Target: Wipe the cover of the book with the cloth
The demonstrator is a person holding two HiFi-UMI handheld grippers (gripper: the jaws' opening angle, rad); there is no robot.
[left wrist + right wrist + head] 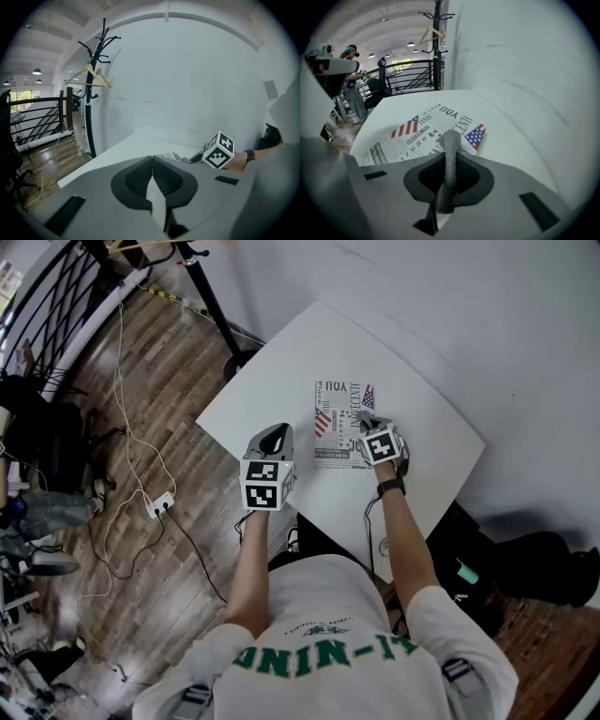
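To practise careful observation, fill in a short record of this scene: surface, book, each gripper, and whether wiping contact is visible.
surface: white table
book: lies flat on the table, flag-print cover facing up
right gripper: jaws closed on a grey cloth, held over the book's right part
left gripper: jaws together, nothing between them, held over the table left of the book
contact of cloth with cover: cannot tell from these views
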